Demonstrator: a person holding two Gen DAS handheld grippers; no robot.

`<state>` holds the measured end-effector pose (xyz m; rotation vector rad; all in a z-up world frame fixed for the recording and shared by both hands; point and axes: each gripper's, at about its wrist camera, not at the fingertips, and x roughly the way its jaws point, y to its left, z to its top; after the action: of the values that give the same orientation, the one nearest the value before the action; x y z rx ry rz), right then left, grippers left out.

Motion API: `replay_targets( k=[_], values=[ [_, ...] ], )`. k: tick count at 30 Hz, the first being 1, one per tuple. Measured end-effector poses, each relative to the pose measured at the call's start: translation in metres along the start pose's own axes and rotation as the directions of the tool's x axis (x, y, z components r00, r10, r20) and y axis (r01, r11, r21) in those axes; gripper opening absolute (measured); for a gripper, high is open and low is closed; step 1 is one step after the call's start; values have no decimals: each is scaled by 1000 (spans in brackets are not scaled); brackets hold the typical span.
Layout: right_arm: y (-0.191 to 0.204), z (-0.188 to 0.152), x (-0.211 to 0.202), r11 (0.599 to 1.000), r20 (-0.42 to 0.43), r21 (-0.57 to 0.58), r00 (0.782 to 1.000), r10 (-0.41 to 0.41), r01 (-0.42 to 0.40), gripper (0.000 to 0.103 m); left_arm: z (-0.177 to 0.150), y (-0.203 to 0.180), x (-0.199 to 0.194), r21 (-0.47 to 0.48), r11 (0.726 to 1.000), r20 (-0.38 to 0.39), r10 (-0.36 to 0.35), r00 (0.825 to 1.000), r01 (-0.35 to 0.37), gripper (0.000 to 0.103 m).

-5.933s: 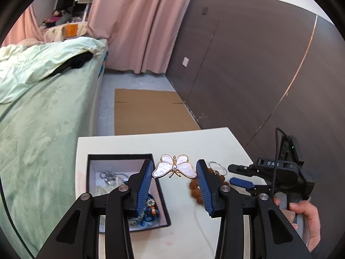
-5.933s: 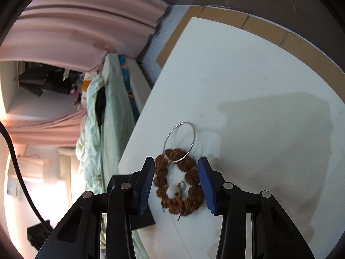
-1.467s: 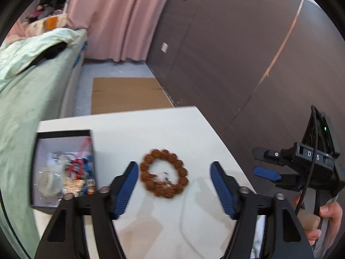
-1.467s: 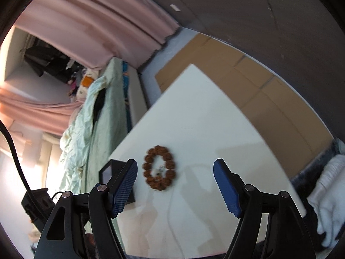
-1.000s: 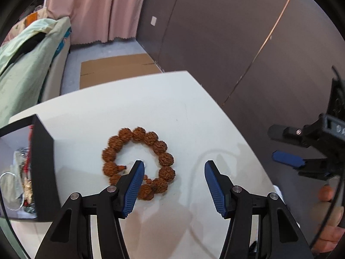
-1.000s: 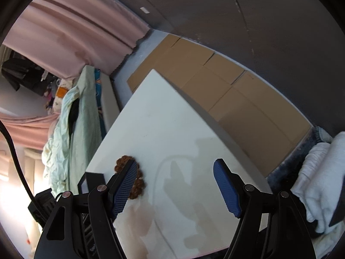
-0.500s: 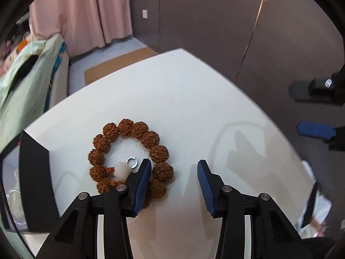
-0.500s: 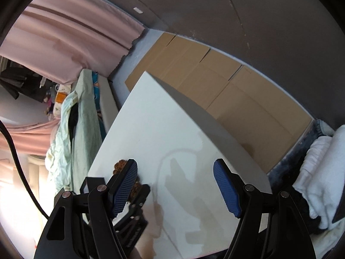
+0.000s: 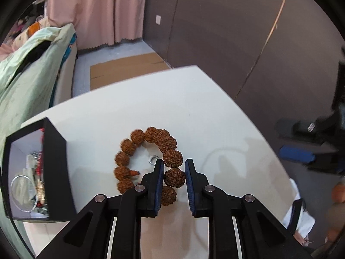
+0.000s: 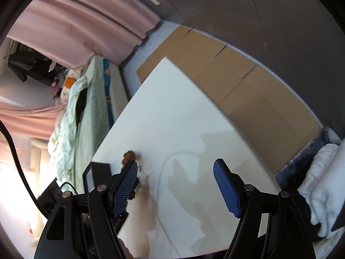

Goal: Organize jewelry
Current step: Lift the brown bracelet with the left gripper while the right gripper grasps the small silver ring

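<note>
black box (image 9: 55,151) holding mixed jewelry
left gripper (image 9: 174,178) pinches one bead of the bracelet (image 9: 151,138); right gripper (image 10: 175,185) spread wide, empty.

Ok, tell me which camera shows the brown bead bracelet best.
The left wrist view. There the whole bead bracelet lies on the white table, one bead pinched by the left tool. The right wrist view shows only a few blurred beads.
</note>
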<state>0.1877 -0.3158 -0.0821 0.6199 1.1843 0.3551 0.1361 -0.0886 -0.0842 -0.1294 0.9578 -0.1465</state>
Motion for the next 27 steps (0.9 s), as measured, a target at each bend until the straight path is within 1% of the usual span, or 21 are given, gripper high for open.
replay_targets(
  k=[6,8,10,15,19,23,25,27],
  values=[
    [19,-8,8,996,-1,-91,1000,-7,7,73,9,19,-23,-65,998,58,-24,998,28,21],
    [28,-10,13,991,-2,-130,1000,-17,16,70,10,26,-32,-81,996,79,-25,997,32,21],
    [35,-12,18,987,-11,-162,1000,-20,18,63,12,34,-41,-101,994,98,-31,995,41,21],
    [52,-16,34,974,-33,-225,999,-28,20,53,14,51,-59,-144,988,139,-42,989,62,21],
    [65,-19,49,962,-48,-270,998,-45,31,48,16,65,-77,-171,981,184,-57,981,89,21],
    [74,-22,63,954,-58,-295,996,-72,52,47,21,77,-96,-194,974,231,-68,971,115,21],
    [78,-23,69,951,-65,-304,995,-79,56,40,22,84,-105,-205,971,251,-68,966,121,21],
    [82,-23,76,948,-71,-312,993,-90,64,37,23,91,-112,-217,968,268,-66,961,127,21]
  ],
)
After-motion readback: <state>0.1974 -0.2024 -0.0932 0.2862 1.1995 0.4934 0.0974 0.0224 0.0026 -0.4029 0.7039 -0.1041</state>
